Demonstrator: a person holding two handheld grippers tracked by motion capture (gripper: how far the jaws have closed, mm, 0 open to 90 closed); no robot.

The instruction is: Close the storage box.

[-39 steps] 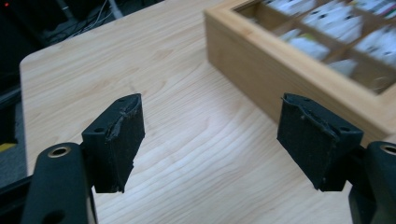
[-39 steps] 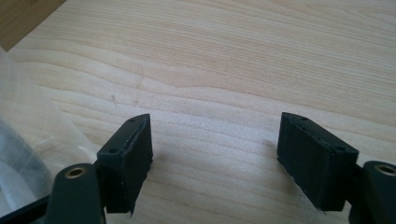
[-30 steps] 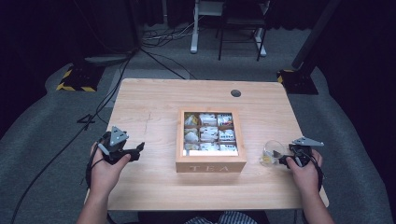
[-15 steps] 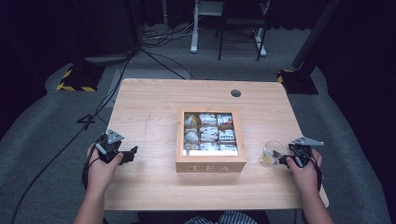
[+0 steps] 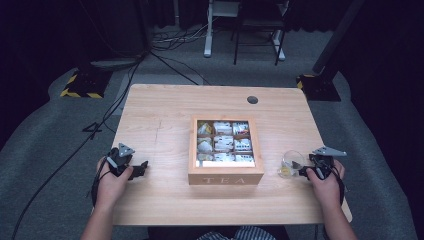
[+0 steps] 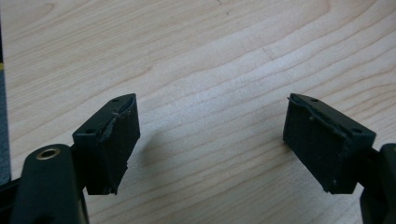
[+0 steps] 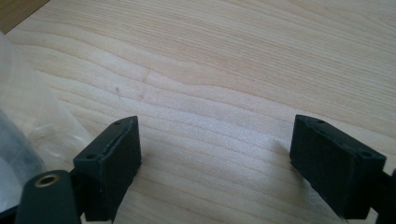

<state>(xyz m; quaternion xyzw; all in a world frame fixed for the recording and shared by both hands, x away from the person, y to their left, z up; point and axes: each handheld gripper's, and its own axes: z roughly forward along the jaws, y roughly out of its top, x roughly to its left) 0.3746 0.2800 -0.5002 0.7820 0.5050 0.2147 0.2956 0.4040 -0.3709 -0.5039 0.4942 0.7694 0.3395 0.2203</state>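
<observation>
Glass cup just beside right gripper, upright

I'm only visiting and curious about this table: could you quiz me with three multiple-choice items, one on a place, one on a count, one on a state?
1. Where does the glass cup stand?
A. right of the tea box
B. inside it
C. at the table's far edge

2. How many compartments has the box?
A. four
B. nine
C. twelve

3. How stand the left gripper's jaws?
A. shut on a tea bag
B. open, with nothing between them
C. shut on the cup

Answers: 1 A, the cup stands on the table just before the right gripper. 2 B, three rows of three. 3 B, only bare wood shows between the jaws.
</observation>
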